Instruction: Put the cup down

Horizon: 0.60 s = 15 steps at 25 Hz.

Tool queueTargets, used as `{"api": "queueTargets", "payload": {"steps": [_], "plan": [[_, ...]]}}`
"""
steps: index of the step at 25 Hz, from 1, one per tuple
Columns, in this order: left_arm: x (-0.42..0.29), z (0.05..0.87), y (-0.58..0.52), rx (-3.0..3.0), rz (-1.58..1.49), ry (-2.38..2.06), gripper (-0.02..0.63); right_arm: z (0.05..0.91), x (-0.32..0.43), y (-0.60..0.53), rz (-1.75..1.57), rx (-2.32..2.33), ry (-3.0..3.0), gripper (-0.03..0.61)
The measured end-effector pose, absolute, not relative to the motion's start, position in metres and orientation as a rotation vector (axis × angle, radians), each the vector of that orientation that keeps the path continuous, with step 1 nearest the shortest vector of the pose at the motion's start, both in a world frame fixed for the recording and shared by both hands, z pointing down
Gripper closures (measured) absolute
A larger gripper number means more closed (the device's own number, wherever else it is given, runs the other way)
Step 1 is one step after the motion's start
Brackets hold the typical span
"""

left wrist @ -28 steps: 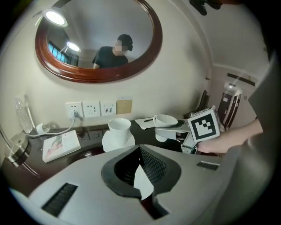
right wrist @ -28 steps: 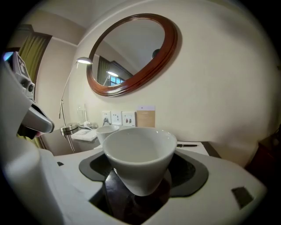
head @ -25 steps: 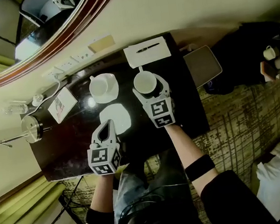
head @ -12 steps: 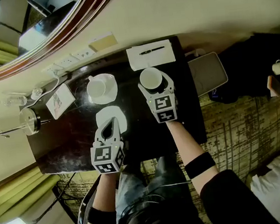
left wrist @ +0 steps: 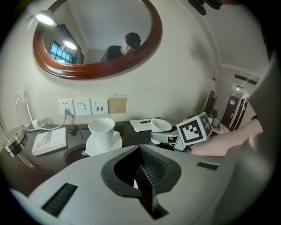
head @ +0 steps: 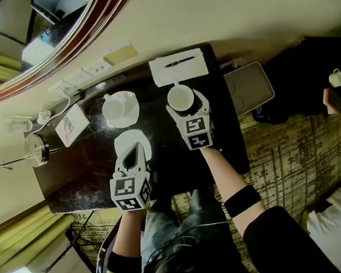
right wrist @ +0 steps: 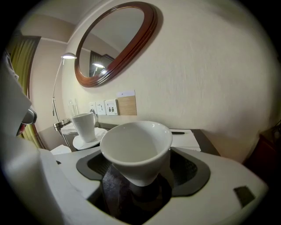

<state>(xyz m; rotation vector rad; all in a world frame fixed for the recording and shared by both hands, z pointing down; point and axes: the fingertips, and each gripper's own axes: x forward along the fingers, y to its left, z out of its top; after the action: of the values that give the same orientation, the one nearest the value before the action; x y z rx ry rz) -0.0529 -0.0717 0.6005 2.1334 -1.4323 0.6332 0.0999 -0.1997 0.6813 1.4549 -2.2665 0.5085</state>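
Note:
A white cup (head: 180, 99) stands upright on the dark table (head: 173, 157), between the fingers of my right gripper (head: 187, 107). In the right gripper view the cup (right wrist: 136, 149) has a gap to the pad on each side. The jaws of the right gripper (right wrist: 140, 171) have just been opening and no longer press on it. My left gripper (head: 132, 150) is shut and empty, with its tip over an empty white saucer (head: 124, 143). In the left gripper view the closed left gripper (left wrist: 142, 169) hides most of that saucer.
A second white cup on its saucer (head: 118, 108) stands behind the left gripper. Behind the right gripper lies a notepad with a pen (head: 178, 67). At the table's left are a booklet (head: 74, 125) and a metal lamp base (head: 37, 151). A grey pad (head: 249, 87) lies off the right edge.
The right gripper's jaws stand a little wider around the cup. The left gripper has shifted from beside the empty saucer to over it.

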Motion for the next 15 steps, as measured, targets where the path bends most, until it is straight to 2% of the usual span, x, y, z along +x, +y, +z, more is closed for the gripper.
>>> {"api": "queueTargets", "payload": {"steps": [2,11,15], "plan": [[-0.054,0.596,-0.07,2.137,0.636,-1.436,0.624,0.682,0.102,-0.195,0.526,1.449,-2.254,0.118],[-0.072,0.561,-0.057,2.163,0.611,-1.446,0.624,0.653,0.108,-0.146,0.598,1.385,-2.214,0.129],[-0.086,0.537,-0.054,2.185,0.587,-1.46,0.624,0.618,0.099,-0.124,0.601,1.367,-2.227,0.182]]}}
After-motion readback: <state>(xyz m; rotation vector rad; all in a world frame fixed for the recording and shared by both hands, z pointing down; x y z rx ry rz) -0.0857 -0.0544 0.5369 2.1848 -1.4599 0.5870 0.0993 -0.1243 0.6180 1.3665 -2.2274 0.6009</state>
